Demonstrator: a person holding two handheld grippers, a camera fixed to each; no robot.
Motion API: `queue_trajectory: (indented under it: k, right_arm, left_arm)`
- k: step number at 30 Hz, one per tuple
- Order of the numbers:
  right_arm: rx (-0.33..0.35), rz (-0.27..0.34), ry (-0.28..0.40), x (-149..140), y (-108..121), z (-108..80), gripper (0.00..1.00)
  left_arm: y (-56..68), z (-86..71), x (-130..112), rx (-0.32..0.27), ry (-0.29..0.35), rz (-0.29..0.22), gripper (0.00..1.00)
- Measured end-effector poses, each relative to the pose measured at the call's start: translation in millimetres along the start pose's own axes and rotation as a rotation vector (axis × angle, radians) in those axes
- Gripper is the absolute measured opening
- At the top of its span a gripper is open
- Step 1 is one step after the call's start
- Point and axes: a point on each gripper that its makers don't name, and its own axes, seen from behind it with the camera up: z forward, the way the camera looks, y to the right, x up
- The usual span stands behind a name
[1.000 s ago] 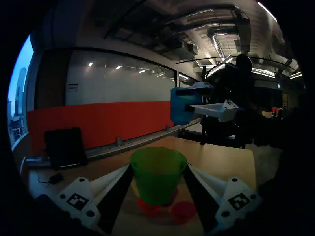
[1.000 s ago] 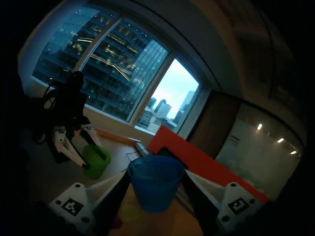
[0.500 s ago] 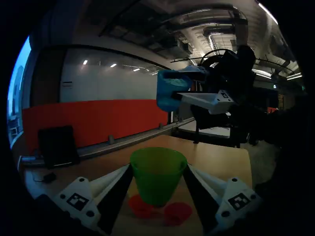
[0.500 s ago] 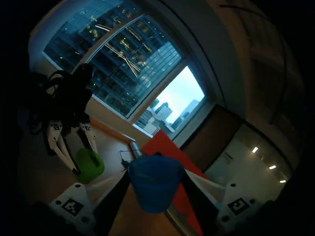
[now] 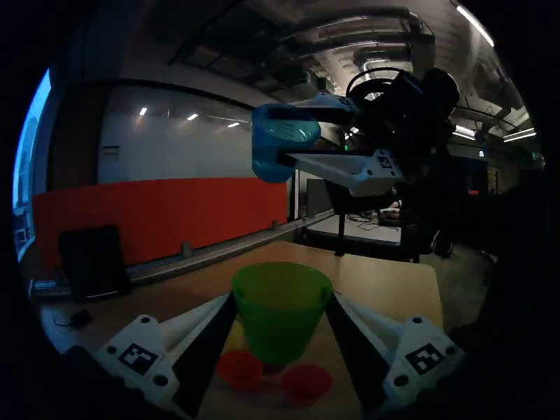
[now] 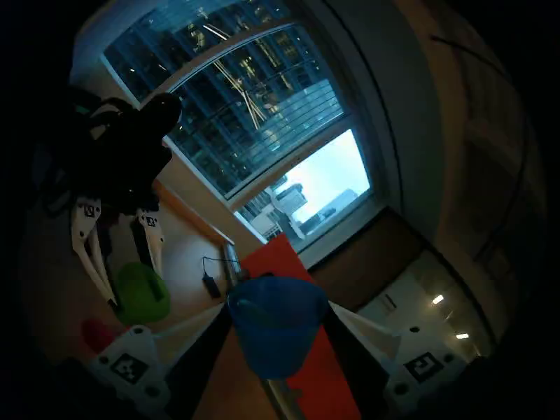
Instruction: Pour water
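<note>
In the left gripper view the left gripper clamps its fingers on the green cup over the bench; in the right gripper view the right gripper clamps its fingers on the blue cup, raised above the green one.

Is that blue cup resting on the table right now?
No, the blue cup is held aloft in the right gripper, well above the wooden table and the green cup.
</note>
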Motion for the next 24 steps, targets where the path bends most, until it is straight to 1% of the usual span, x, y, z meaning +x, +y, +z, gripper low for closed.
queue_trajectory:
  k: [12, 17, 24]
  right_arm:
    - [-0.01, -0.135, 0.007, 14, 7, 8.0, 0.91]
    - [-0.016, -0.177, 0.006, 18, 10, 12.0, 0.91]
    - [-0.031, -0.226, 0.006, 20, 15, 15.1, 0.91]
  left_arm:
    - [6.2, 6.1, 1, -0.026, 0.005, -0.003, 0.87]
    - [10.2, 8.2, 2, -0.037, 0.005, 0.002, 0.87]
    - [12.7, 10.1, -1, -0.047, 0.0, 0.006, 0.87]
